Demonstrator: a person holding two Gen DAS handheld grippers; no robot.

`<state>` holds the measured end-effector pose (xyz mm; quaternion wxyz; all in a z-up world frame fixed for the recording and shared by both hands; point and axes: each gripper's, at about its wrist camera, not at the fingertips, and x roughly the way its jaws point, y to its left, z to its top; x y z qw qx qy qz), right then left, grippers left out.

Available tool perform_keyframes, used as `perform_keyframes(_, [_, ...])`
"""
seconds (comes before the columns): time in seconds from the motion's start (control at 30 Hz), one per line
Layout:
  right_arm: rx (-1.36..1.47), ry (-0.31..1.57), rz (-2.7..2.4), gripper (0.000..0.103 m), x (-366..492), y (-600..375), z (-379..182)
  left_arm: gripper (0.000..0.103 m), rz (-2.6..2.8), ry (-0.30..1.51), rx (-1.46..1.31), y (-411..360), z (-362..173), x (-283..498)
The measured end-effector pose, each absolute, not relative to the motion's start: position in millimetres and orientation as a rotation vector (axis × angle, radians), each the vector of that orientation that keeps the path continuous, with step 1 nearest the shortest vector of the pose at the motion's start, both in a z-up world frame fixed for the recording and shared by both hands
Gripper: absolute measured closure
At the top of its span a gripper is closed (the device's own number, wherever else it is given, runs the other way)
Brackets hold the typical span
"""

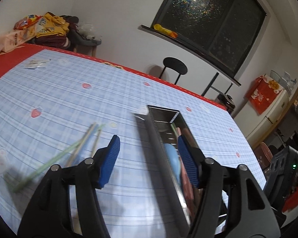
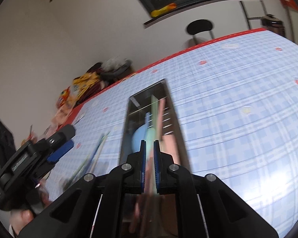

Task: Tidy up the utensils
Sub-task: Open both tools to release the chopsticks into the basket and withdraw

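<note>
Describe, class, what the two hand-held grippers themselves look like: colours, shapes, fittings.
The left gripper and right gripper match: black plastic linkage arms with triangular cut-outs, round silver pivot pins, and two flat fingers faced with ribbed blue pads. The right one shows thin white cords.

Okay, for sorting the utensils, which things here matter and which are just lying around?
Belongs to the job:
- rectangular steel utensil box
- blue, green and pink plastic spoons in it
- pastel chopsticks loose on the tablecloth

Just lying about:
- snack packets at the table's far corner
- black round stool
- yellow packet on the windowsill
</note>
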<state>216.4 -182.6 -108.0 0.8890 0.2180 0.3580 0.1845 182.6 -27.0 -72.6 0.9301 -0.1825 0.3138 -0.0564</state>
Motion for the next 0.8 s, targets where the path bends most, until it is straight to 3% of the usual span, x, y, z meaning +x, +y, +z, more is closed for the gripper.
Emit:
perform_keyframes(0.1, [0.433,0.704,0.392,0.057,211,-178,-101,0.023,-0.089,0.634,-0.353,-16,-72,179])
perform_keyframes(0.17, [0.415,0.666,0.383,0.044,207,-178,-95,0.019,-0.071,0.621,-0.329,-9,-69,177])
perform_keyframes(0.23, [0.393,0.632,0.36,0.022,203,-180,-89,0.018,-0.055,0.614,-0.296,-2,-66,174])
perform_keyframes(0.3, [0.37,0.609,0.333,0.013,200,-179,-84,0.006,-0.037,0.603,-0.273,6,-64,171])
perform_keyframes(0.33, [0.356,0.605,0.325,0.008,199,-177,-83,0.006,-0.018,0.588,-0.258,13,-61,167])
perform_keyframes(0.8, [0.13,0.555,0.204,0.006,196,-150,-83,0.006,0.073,0.597,-0.112,76,-61,144])
